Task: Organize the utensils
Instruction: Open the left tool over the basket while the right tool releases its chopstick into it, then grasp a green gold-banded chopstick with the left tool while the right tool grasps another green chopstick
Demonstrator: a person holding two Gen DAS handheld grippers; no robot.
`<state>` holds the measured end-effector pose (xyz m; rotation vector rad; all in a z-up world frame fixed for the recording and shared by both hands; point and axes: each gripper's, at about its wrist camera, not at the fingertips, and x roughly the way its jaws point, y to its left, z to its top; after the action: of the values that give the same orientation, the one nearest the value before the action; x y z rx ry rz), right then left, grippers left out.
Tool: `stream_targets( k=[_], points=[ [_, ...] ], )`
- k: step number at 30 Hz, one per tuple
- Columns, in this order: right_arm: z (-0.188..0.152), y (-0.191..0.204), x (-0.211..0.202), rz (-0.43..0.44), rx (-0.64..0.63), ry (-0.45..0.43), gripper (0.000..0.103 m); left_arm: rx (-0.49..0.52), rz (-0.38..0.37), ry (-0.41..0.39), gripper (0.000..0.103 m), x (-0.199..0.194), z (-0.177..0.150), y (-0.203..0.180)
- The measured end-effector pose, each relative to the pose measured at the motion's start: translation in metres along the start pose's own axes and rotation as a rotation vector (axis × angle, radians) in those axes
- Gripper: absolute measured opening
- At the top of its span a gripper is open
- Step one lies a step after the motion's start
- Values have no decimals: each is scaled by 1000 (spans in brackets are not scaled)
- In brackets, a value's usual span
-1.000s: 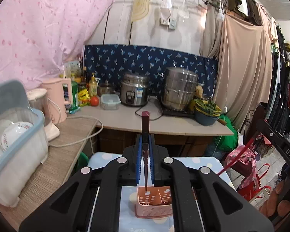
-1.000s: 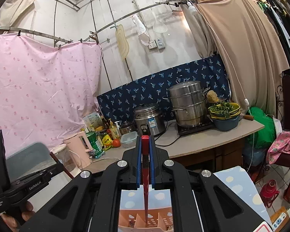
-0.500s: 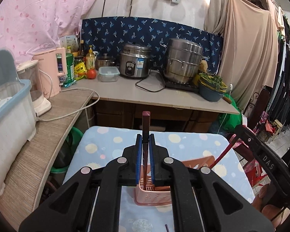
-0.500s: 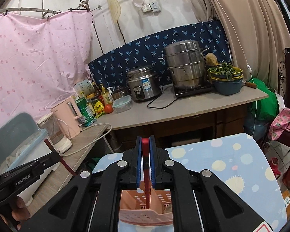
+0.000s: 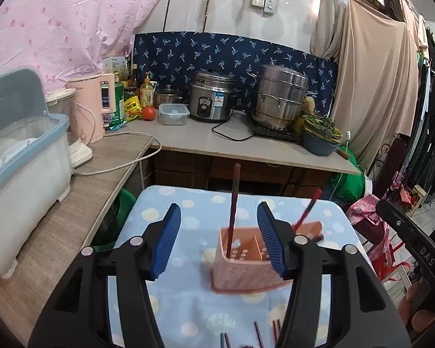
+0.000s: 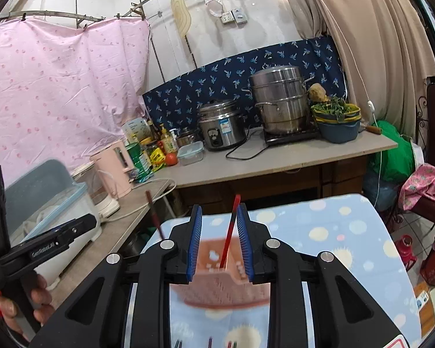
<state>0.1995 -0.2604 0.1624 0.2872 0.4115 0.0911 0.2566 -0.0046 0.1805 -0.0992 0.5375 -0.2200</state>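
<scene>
Chopsticks (image 5: 233, 208) in pink holder (image 5: 243, 264), "DAS" on chair (image 5: 420, 249)

A pink sheet (image 6: 58, 87) hangs at the left beside a white wall (image 6: 211, 46). Navy patterned cloth (image 5: 232, 55) backs the far counter (image 5: 232, 142); a beige curtain (image 5: 374, 87) hangs at the right.

A lived-in home kitchen. Ahead of the gripper, a table (image 5: 206, 142) carries a rice cooker (image 5: 211, 100) and steamer pot (image 5: 279, 98). Clothes (image 5: 432, 110) hang rightward.
</scene>
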Motion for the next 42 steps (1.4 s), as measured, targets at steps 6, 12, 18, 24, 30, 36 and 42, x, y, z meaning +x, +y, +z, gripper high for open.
stream_targets(
  k=[6,12,18,24,30,36,42],
  points=[
    [-51,-5,-48,7,6,98,25,35,13,66,60,-27,-51,4],
    [-124,-8,-85,-55,-18,209,25,60,29,153,60,-45,-121,12],
    [-187,-7,-101,-79,1,319,25,59,28,246,60,-57,-185,17],
    [-236,3,-105,-76,-30,396,25,68,37,330,60,-62,-241,17],
    [-266,12,-104,-95,-66,433,25,60,36,374,60,-69,-275,16],
    [-278,13,-100,-97,-65,457,23,93,32,398,60,-72,-294,6],
    [-281,15,-98,-97,-70,459,18,121,25,398,60,-73,-301,-3]
  ],
)
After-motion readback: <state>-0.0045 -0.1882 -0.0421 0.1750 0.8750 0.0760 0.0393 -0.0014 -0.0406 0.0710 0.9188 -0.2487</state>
